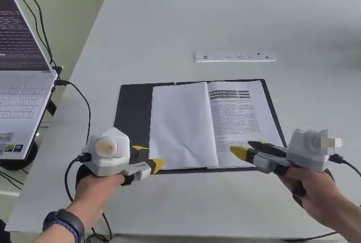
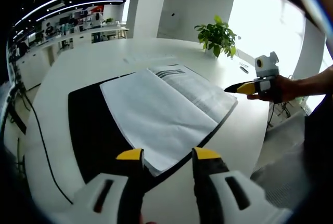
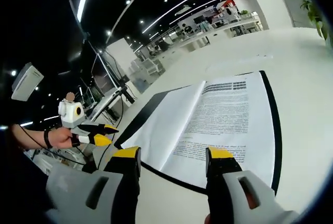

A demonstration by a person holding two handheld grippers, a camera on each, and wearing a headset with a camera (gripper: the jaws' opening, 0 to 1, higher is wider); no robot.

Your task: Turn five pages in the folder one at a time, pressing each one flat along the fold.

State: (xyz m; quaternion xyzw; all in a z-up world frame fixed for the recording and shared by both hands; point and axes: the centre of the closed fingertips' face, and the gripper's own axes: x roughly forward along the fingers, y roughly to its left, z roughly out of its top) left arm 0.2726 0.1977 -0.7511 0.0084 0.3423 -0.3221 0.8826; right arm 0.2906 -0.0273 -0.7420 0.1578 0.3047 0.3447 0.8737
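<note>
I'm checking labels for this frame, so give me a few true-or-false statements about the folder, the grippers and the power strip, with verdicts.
1. The folder lies open on the table. True.
2. In the head view, the blank page lies left of the fold and the printed page right of it. True.
3. The right gripper is shut on the printed page. False: its jaws are open and hold nothing.
4. The power strip rests on the folder. False: it lies on the table beyond it, apart.
5. The left gripper is open. True.

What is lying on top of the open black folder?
On the black folder lie a blank white page on the left and a printed page on the right. Any sheets beneath them and the folder's spine are covered.
</note>
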